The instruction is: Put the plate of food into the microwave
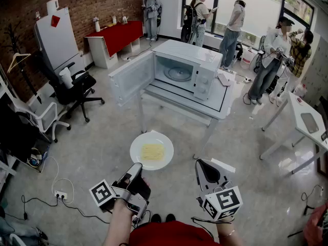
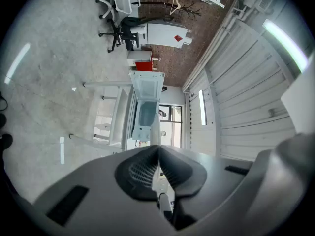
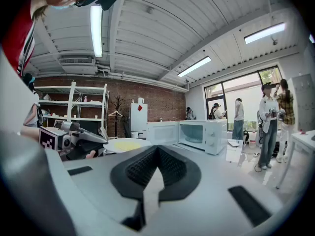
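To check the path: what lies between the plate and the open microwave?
Head view: only bare floor and the table's front edge lie between the plate, held by the left gripper, and the microwave. Nothing blocks the way.

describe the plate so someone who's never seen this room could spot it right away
Find the white microwave with its door swung open, on the white table mid-room. In front of that table, nearer the camera, the left gripper holds a round white plate by its rim. Nothing else nearby carries flat yellow food.
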{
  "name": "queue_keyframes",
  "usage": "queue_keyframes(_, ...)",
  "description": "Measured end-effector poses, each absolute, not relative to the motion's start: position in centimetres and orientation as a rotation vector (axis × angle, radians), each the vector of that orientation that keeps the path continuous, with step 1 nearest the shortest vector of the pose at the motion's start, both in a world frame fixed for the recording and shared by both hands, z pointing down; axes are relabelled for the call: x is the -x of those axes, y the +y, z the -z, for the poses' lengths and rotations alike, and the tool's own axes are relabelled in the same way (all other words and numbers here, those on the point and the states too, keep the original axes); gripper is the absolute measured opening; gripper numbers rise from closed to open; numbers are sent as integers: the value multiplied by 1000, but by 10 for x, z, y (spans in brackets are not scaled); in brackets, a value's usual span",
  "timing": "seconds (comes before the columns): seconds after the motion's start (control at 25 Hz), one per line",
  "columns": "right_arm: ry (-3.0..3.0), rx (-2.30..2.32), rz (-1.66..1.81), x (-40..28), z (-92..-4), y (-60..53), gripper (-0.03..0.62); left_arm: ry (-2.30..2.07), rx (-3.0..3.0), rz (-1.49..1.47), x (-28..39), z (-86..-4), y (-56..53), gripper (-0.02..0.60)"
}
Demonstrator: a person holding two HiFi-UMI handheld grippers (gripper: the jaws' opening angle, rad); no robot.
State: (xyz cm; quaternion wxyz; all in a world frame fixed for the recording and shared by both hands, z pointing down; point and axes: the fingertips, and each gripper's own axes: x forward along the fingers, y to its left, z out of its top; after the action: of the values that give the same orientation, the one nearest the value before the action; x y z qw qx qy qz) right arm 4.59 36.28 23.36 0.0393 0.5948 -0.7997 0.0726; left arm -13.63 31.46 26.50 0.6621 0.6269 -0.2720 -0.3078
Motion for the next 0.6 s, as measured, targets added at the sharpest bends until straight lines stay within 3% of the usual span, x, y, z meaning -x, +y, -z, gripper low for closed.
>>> queue_keyframes(0.6, -2475, -1823, -234, -70, -241, 364, 12, -632, -1425, 703, 115, -267, 310, 19)
